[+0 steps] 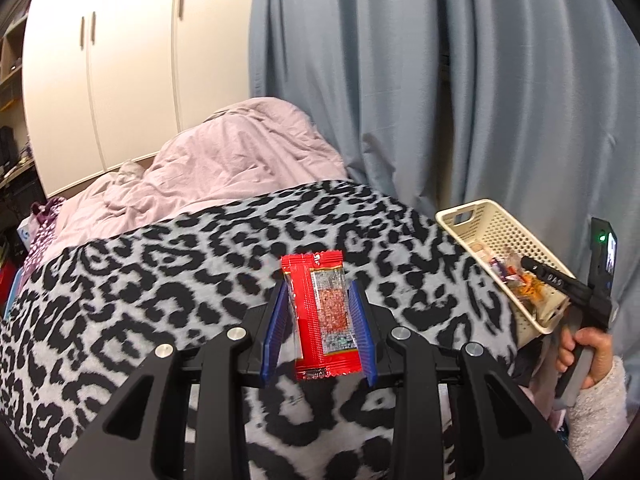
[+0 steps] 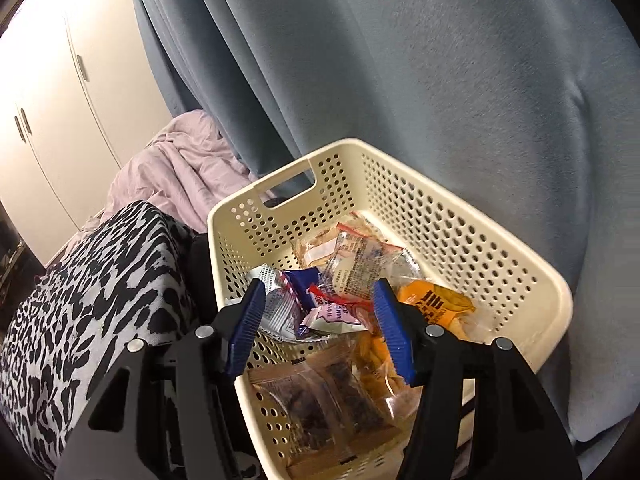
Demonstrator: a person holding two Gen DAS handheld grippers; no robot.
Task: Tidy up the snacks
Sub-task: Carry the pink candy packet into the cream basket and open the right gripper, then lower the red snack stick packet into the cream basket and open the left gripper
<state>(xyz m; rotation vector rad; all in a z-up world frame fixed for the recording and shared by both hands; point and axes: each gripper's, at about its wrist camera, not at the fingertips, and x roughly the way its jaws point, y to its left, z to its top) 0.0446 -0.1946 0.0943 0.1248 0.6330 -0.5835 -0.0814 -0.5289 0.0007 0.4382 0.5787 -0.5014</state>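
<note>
Cream perforated plastic formed the basket (image 2: 460,216), which sat at the edge of the leopard-print blanket (image 1: 200,272) against the grey-blue curtain (image 2: 400,60). Inside lay a jumble of snack packets: a blue-and-silver wrapper (image 2: 280,300), a clear red-edged packet (image 2: 356,260), an orange pack (image 2: 432,304) and two clear packs of dark pieces (image 2: 320,400). The right gripper (image 2: 320,320) hung over them, jaws apart, holding nothing. The left gripper (image 1: 320,312) pinched a red sachet (image 1: 320,312) upright above the blanket.
</note>
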